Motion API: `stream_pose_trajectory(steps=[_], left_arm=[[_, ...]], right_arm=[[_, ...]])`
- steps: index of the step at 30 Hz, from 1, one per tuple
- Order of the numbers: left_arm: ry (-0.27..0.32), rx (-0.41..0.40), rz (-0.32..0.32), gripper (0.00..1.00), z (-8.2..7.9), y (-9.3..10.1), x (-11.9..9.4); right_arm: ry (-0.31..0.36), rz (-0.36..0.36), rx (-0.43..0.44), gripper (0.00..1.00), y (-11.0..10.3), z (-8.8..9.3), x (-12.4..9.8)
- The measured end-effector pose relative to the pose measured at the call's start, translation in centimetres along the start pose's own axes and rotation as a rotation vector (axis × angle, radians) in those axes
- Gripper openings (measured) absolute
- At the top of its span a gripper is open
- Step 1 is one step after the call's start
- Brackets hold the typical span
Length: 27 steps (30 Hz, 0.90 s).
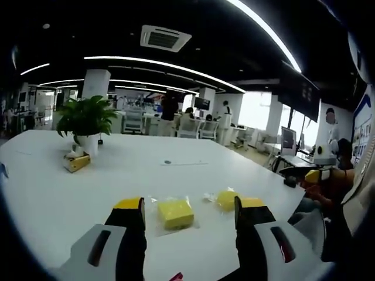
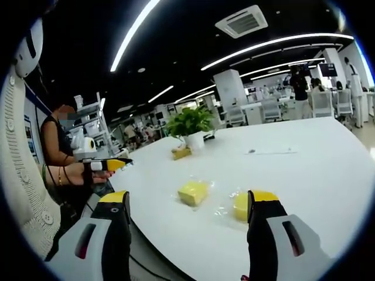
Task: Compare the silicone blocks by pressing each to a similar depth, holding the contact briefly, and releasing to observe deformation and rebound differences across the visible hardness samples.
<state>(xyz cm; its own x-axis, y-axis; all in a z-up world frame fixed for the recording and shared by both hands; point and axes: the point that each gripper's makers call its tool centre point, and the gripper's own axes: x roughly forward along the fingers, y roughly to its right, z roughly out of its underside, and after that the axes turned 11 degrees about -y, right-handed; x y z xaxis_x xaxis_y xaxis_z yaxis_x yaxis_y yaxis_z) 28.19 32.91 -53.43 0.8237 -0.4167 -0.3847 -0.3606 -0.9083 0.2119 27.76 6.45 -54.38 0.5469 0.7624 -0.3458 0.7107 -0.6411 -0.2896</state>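
Two yellow silicone blocks in clear wrap lie on the white table [image 1: 88, 193]. In the left gripper view the squarish block [image 1: 175, 213] sits on the table ahead, between the lines of my jaws, and the rounder block [image 1: 226, 199] lies beside the right jaw. My left gripper [image 1: 191, 205] is open, above and short of the blocks. In the right gripper view the squarish block [image 2: 193, 192] lies ahead between the jaws. The rounder block [image 2: 239, 206] is partly hidden by the right jaw. My right gripper [image 2: 188, 198] is open and touches nothing.
A potted plant [image 1: 87, 120] and a small yellow box [image 1: 76, 162] stand at the far side of the table. A seated person [image 2: 55, 152] at the table's end holds another yellow-tipped gripper [image 2: 108, 165]. The table edge [image 2: 146, 234] runs close below the blocks.
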Motion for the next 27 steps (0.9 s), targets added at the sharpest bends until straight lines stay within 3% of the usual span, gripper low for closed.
stream_pose_trajectory(steps=[6, 15, 22, 27], left_arm=[[-0.010, -0.067, 0.032, 0.62, 0.0, -0.3, 0.6], [-0.080, -0.115, 0.083, 0.66, 0.8, -0.6, 2.7], [-0.052, -0.253, 0.169, 0.60, -0.1, -1.1, 4.6], [-0.029, -0.312, 0.175, 0.61, -0.7, -2.6, 5.9]], right_arm=[[-0.012, 0.002, -0.002, 0.76, 0.1, 0.3, 0.1], [-0.033, 0.006, 0.003, 0.76, 1.1, 0.0, 0.9], [-0.052, -0.002, 0.013, 0.75, 1.5, 0.1, 1.7], [-0.059, 0.003, 0.026, 0.75, 1.7, 0.3, 2.4]])
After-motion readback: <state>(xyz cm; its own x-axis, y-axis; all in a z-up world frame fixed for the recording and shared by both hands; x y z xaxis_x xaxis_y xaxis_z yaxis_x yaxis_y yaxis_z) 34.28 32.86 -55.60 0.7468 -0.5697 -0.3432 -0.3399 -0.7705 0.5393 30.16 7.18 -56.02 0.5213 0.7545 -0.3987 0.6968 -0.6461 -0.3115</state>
